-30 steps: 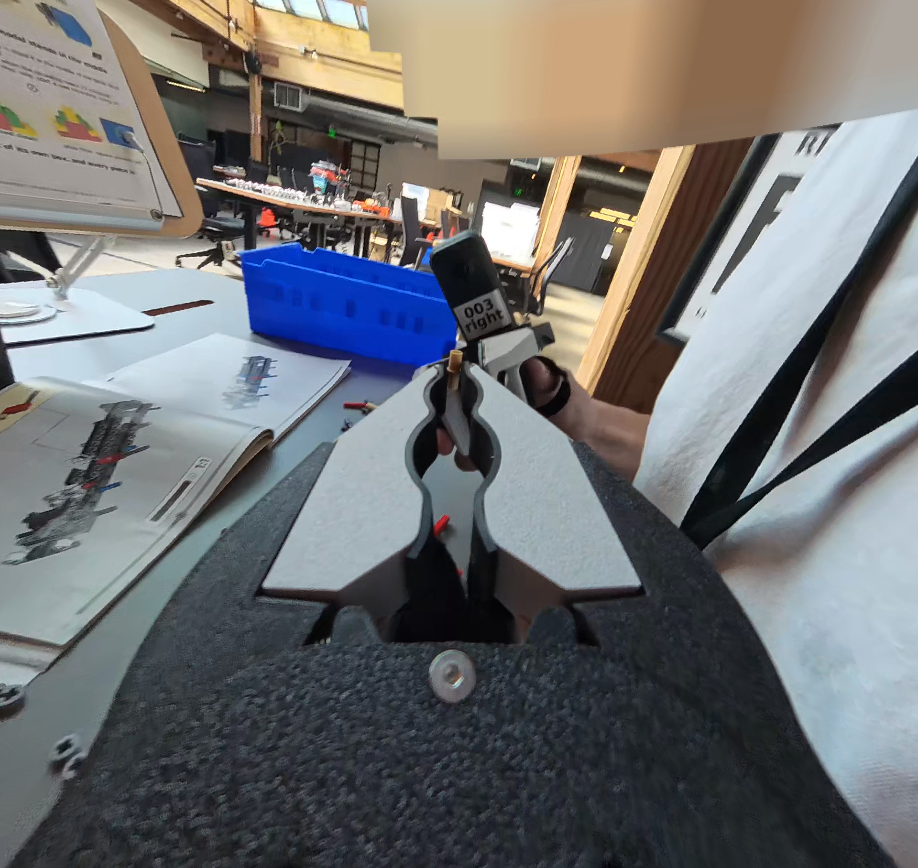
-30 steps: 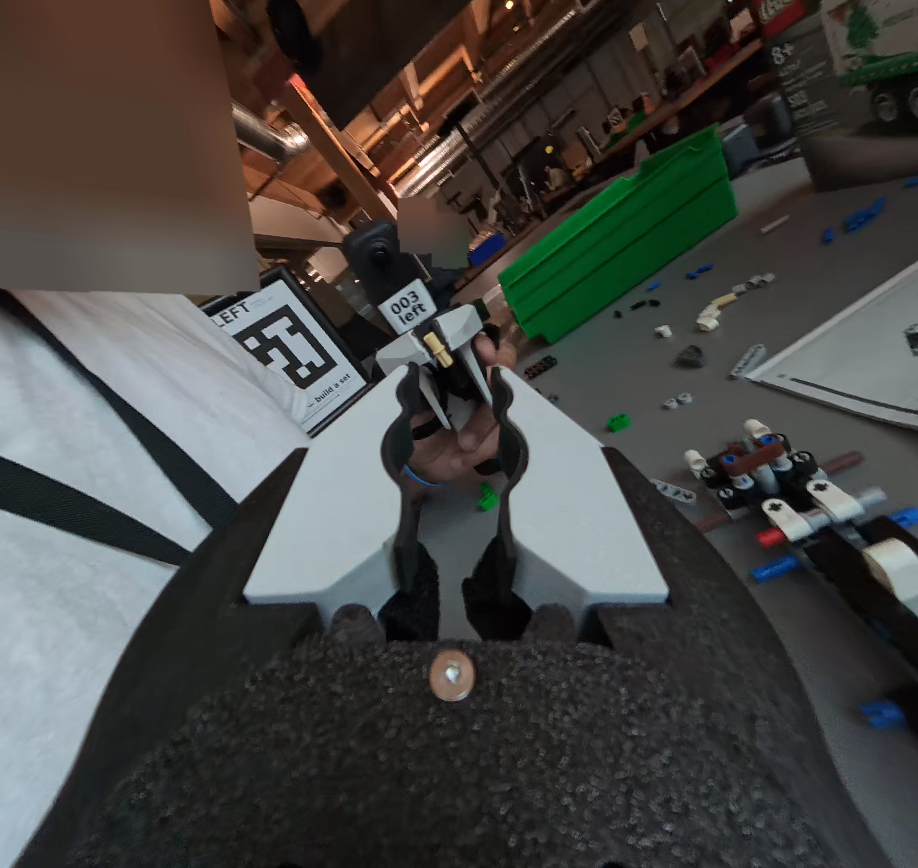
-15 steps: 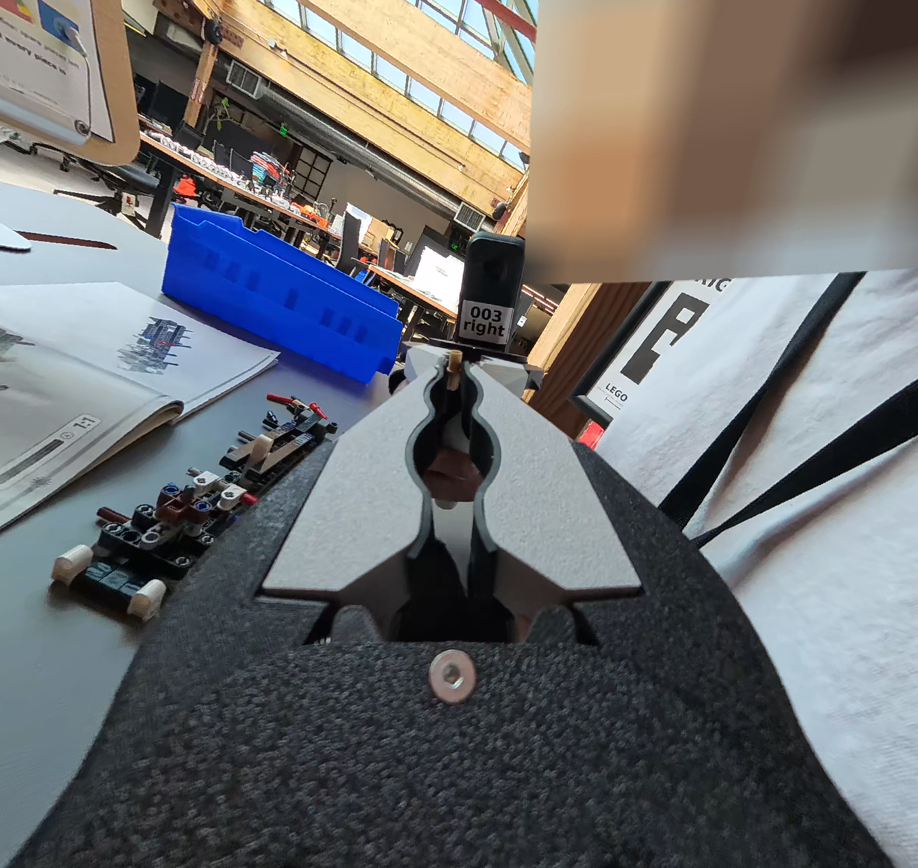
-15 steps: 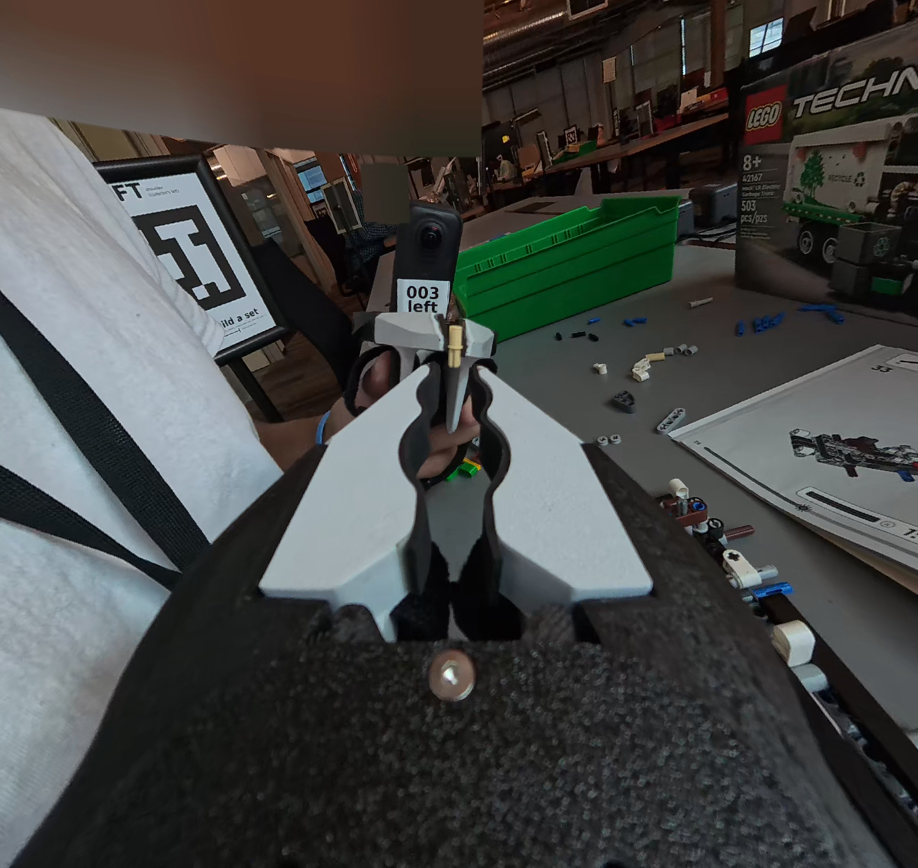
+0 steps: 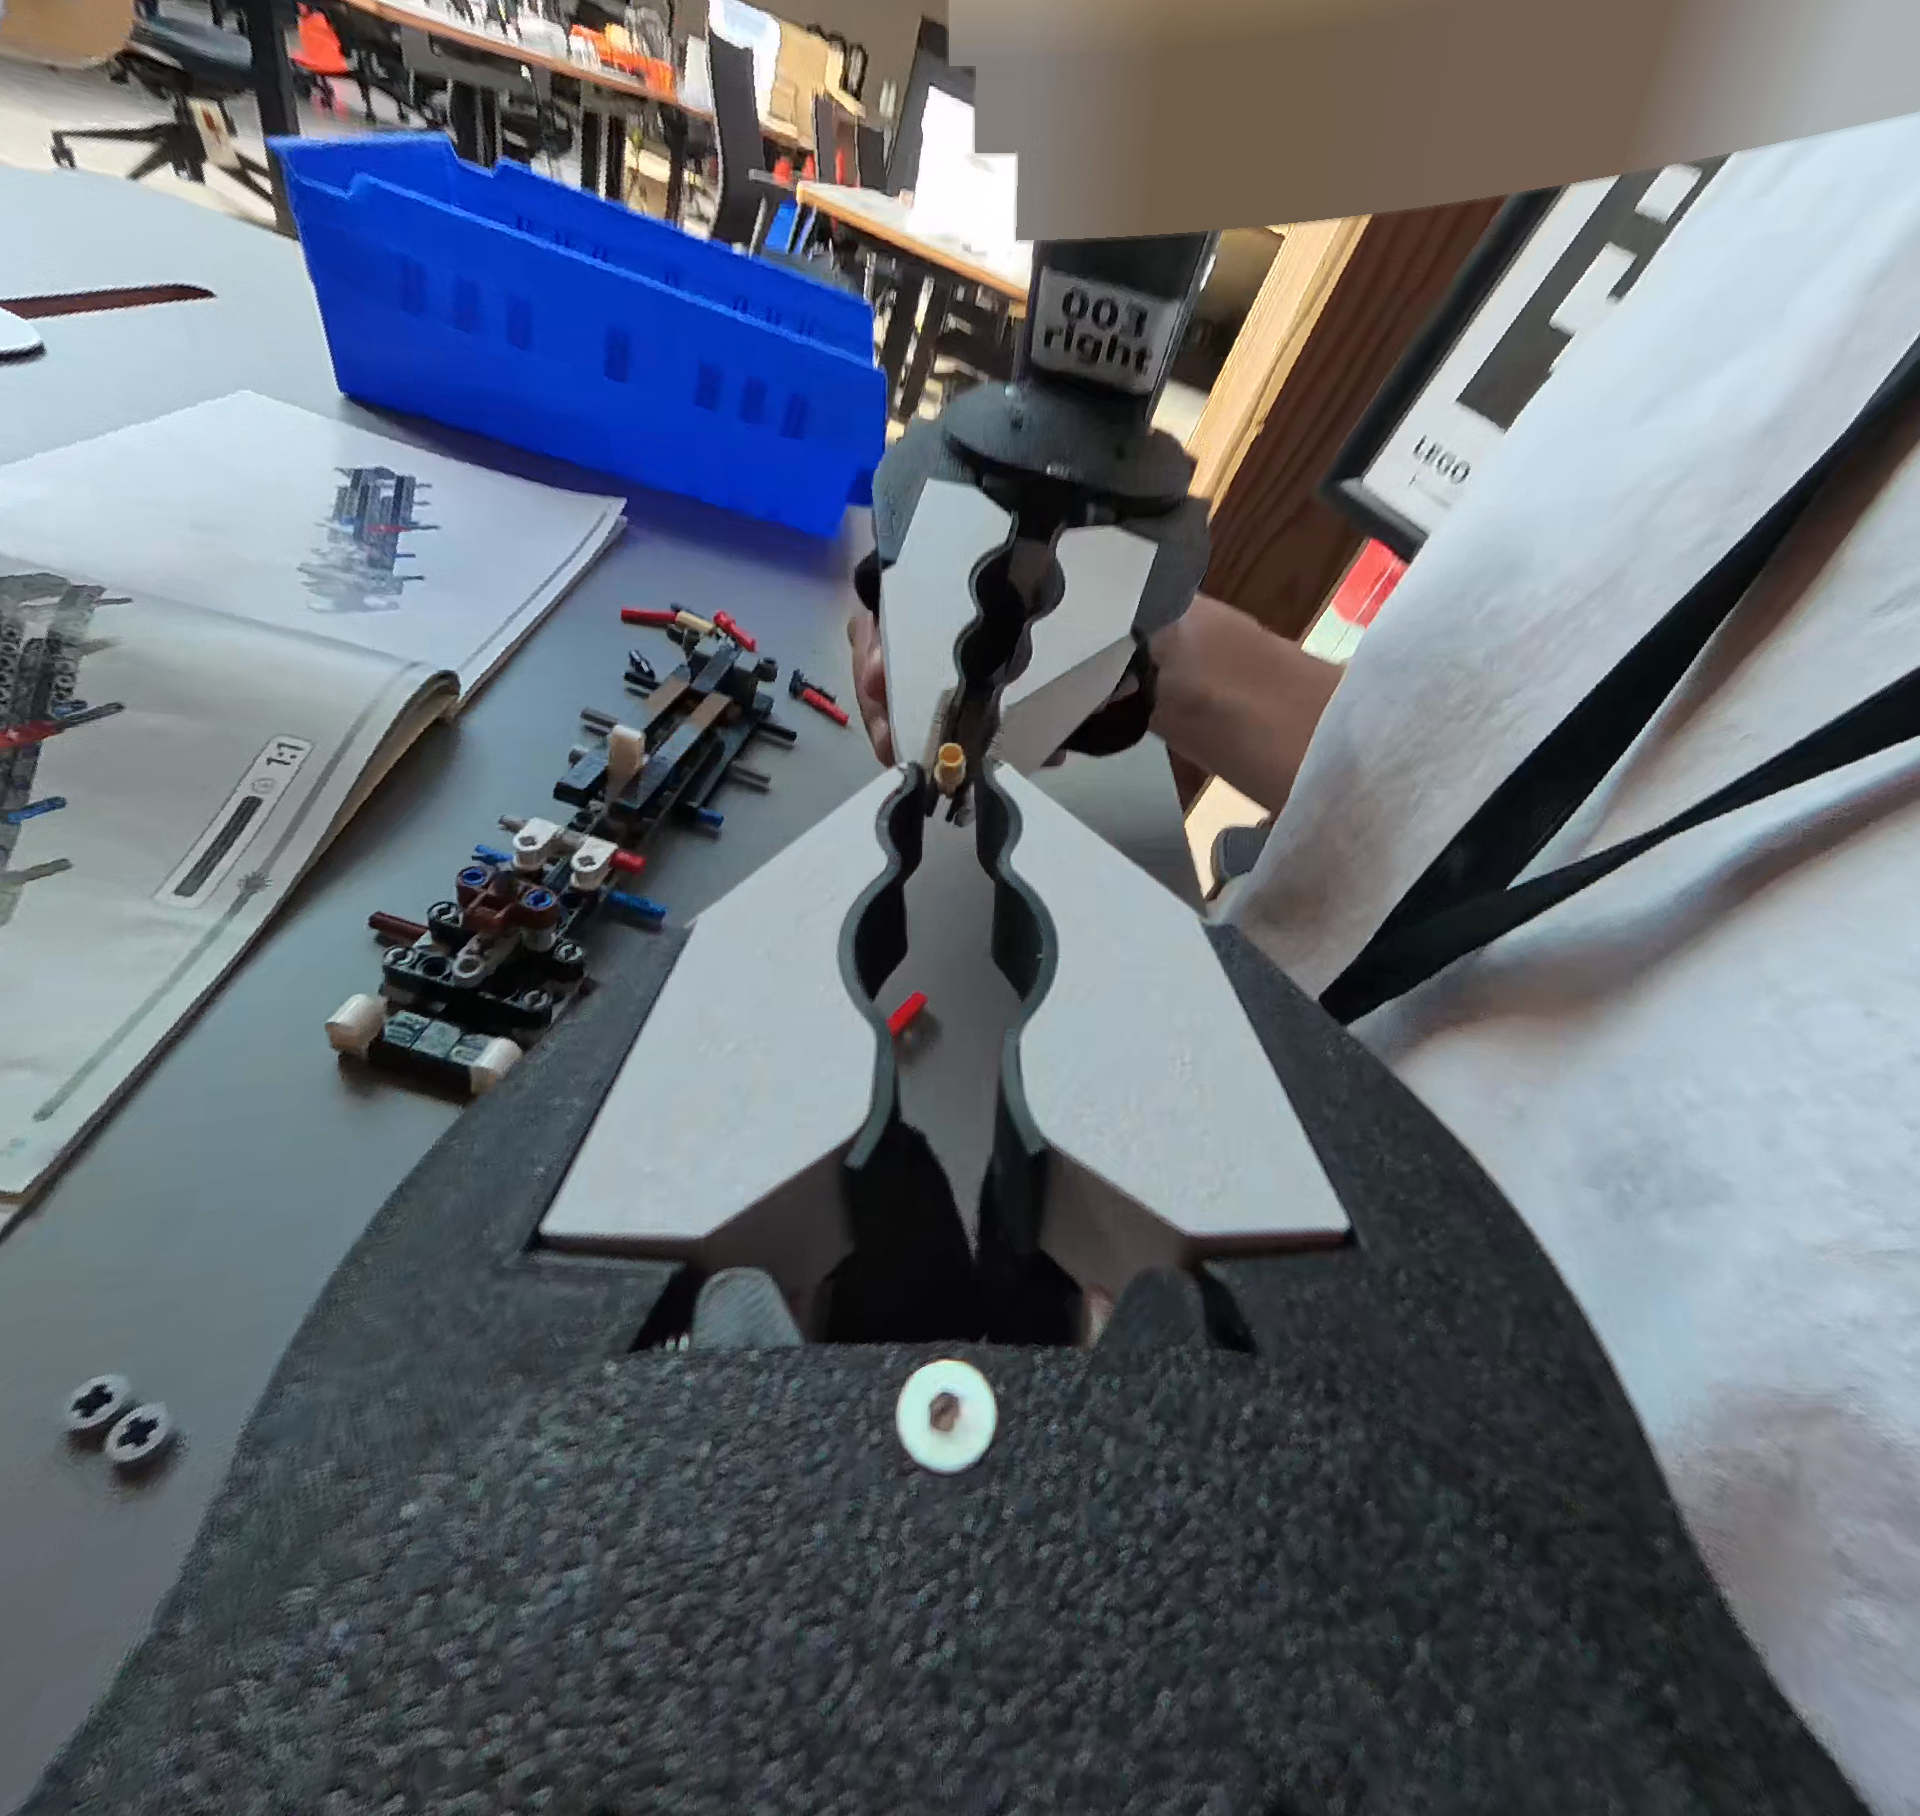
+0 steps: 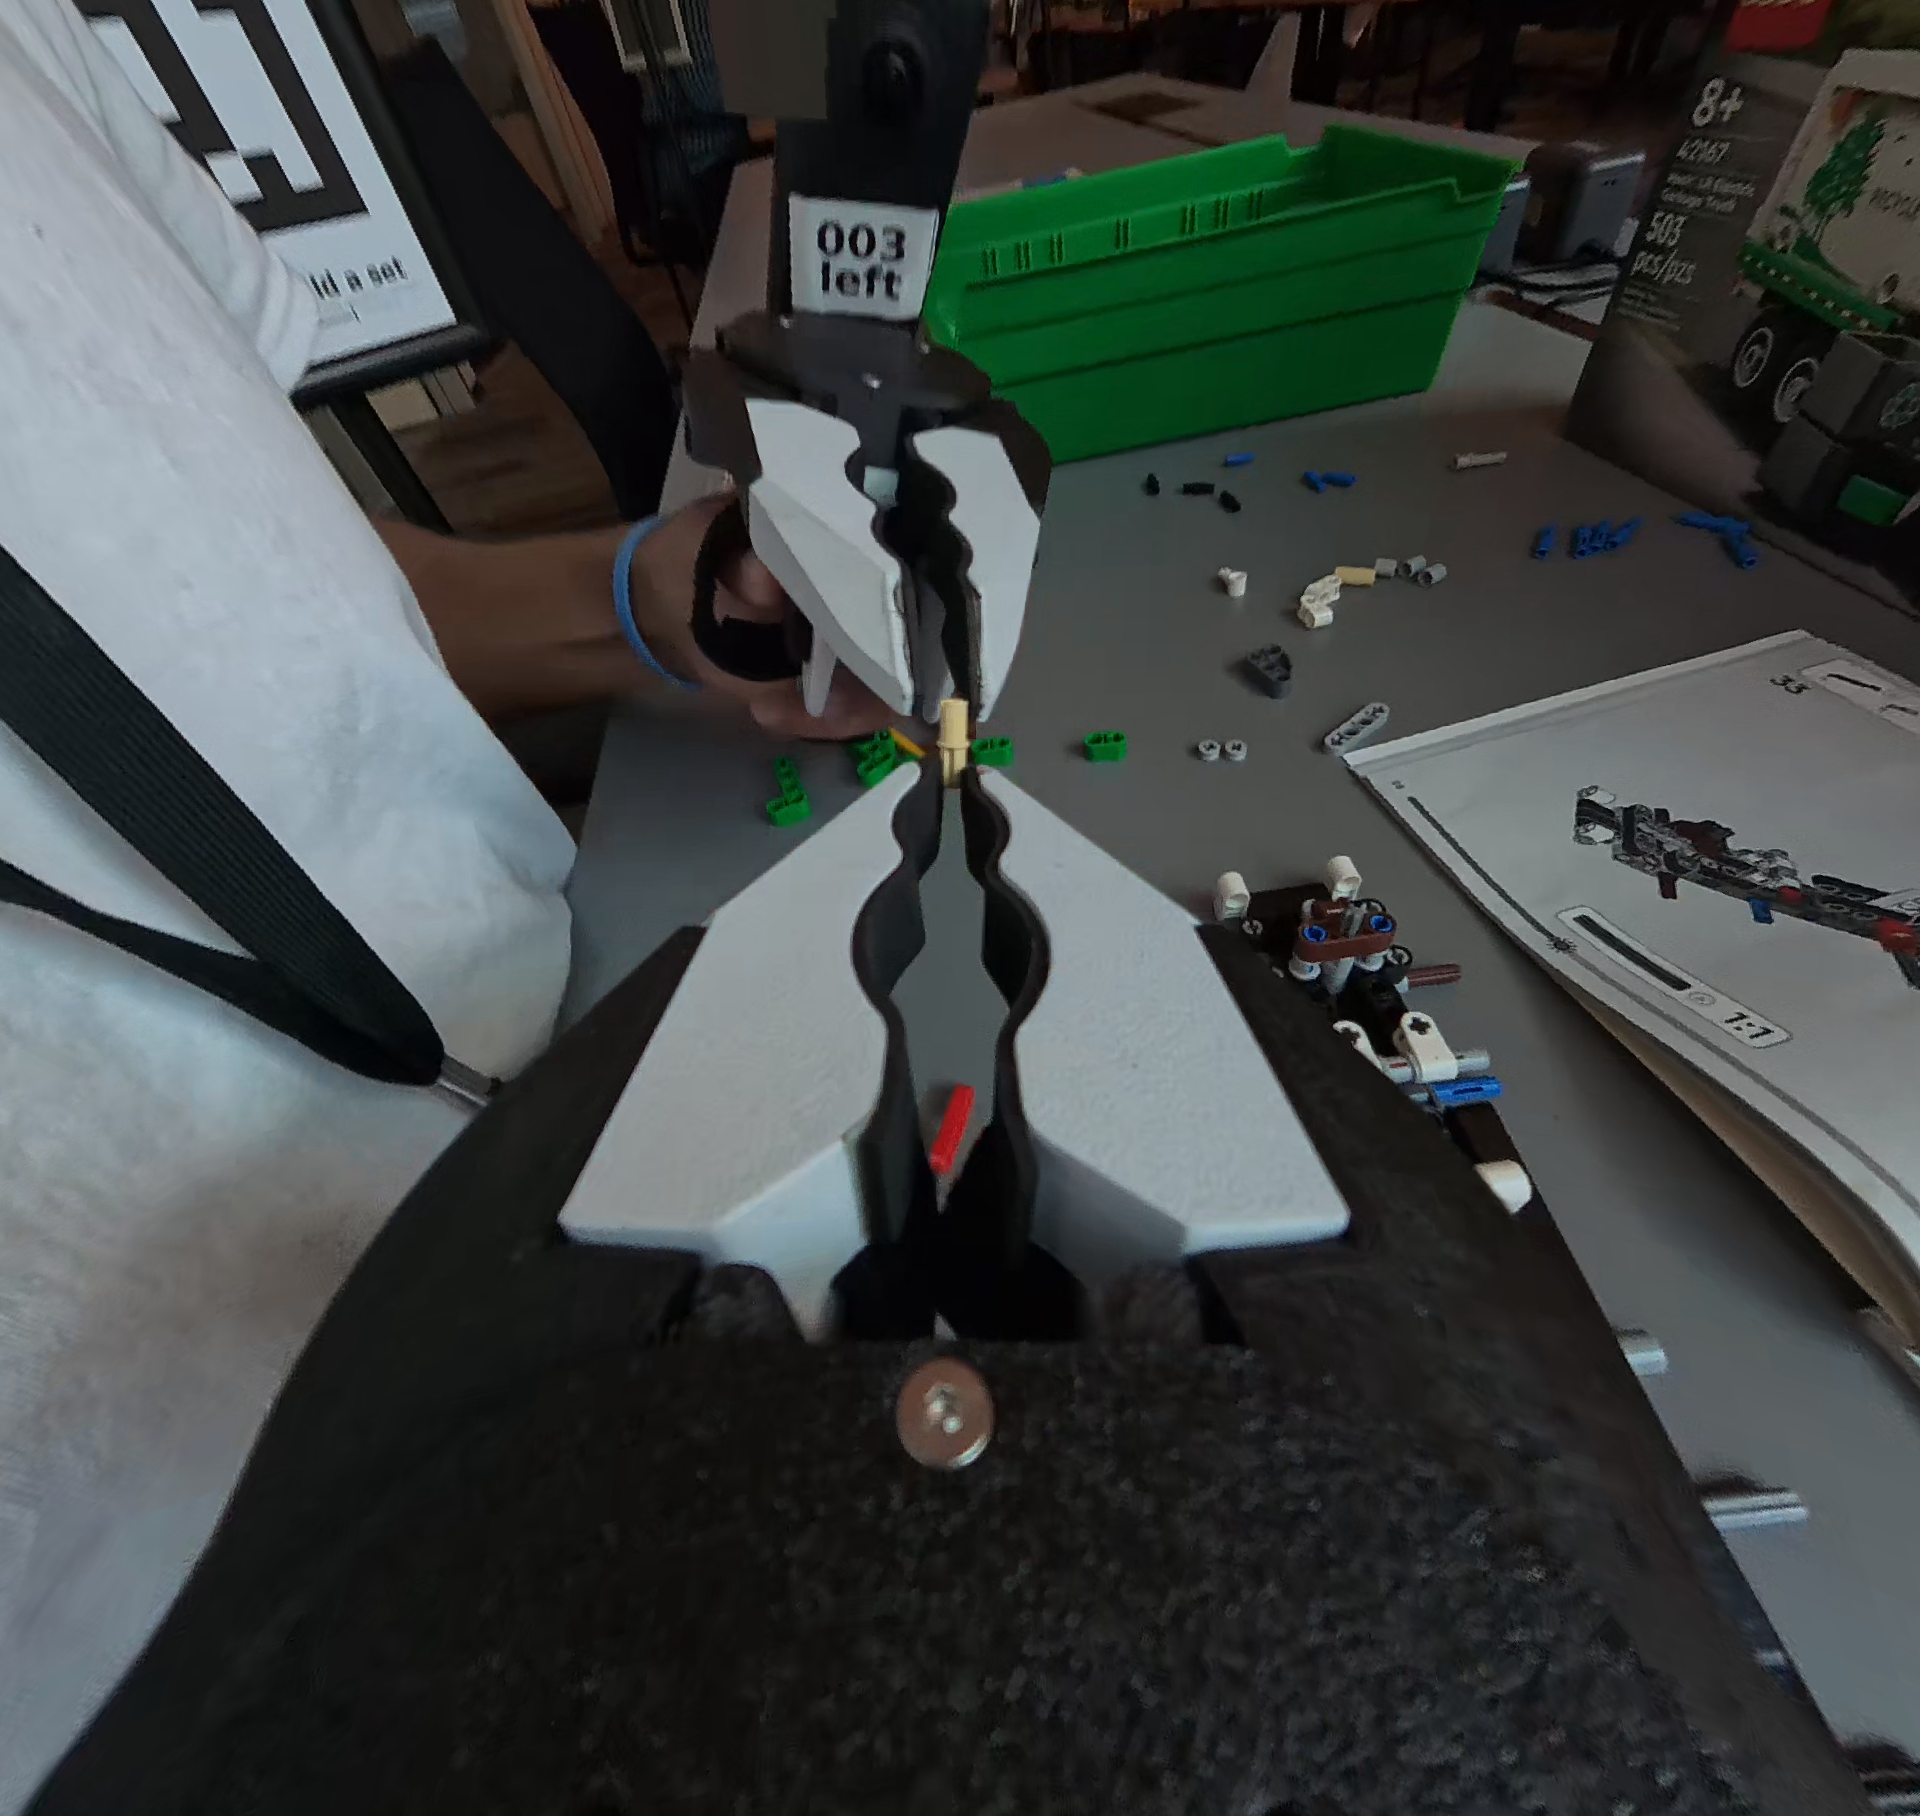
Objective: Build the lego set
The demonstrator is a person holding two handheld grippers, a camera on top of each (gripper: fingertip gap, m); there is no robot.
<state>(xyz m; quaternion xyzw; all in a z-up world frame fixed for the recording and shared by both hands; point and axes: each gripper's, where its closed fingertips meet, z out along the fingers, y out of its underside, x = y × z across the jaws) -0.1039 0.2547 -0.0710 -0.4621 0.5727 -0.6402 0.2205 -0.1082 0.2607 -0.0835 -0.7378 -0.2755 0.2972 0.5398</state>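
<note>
Pinching one tan peg tip-to-tip, our right gripper jaws clamp it; left gripper jaws stand slightly parted. Light, stiff, slippery: we would grip mid-shaft.

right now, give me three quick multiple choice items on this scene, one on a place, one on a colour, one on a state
1. Where does the green bin stand?
A. on the table, behind the loose pieces
B. on the floor
C. on a chair

2. What colour is the pin at the tips of the right tool?
A. red
B. tan
C. blue

3. How do the right tool's fingers stand?
A. spread wide
B. closed on the pin
C. out of view

Answers:
1. A, since the bin sits on the grey tabletop beyond the scattered small parts.
2. B, since the pin is pale tan against the grey table.
3. B, since the two tips meet around the pin's lower end.
</note>
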